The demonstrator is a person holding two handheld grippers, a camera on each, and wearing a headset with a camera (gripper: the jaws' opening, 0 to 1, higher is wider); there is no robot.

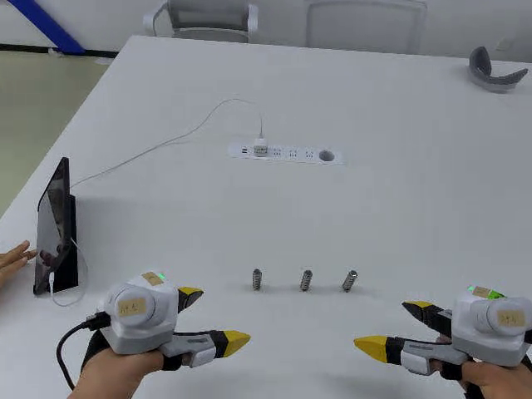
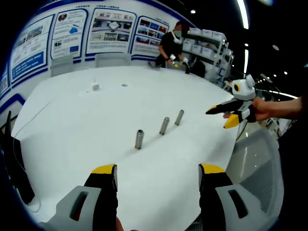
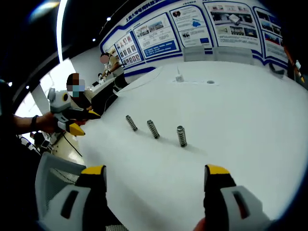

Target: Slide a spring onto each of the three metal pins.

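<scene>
White worktop (image 1: 399, 216) takes up nearly the whole head view, with two chairs (image 1: 208, 17) along the top edge. A power strip (image 1: 287, 153) lies above centre, and a thin cable (image 1: 166, 145) runs from it down to a dark tablet (image 1: 56, 224) propped at the left edge. A hand (image 1: 12, 258) rests just beside the tablet. Three springs (image 1: 306, 281) stand upright in a short row, low in the frame and a little right of centre, each well apart from its neighbour. Whether a pin runs inside each cannot be told from this height. The left gripper (image 1: 214, 316) sits at the lower left and the right gripper (image 1: 391, 325) at the lower right. Their yellow tips point inward at each other, both are spread wide and hold nothing, and the springs lie between them and slightly higher in the frame. The left gripper view looks across the worktop instead. It shows a wall of posters (image 2: 108, 31) at the upper left and a person (image 2: 172, 48) standing by shelves (image 2: 207, 45) at the top. Here the springs run in a diagonal line at centre, above the gap between this gripper's widely parted jaws and clear of both, and the right gripper (image 2: 220, 118) comes in from the right, level with the far spring. The right gripper view has the posters across its top, the springs left of centre above its own widely parted jaws, and the left gripper (image 3: 88, 123) at the left, near the farthest spring.
</scene>
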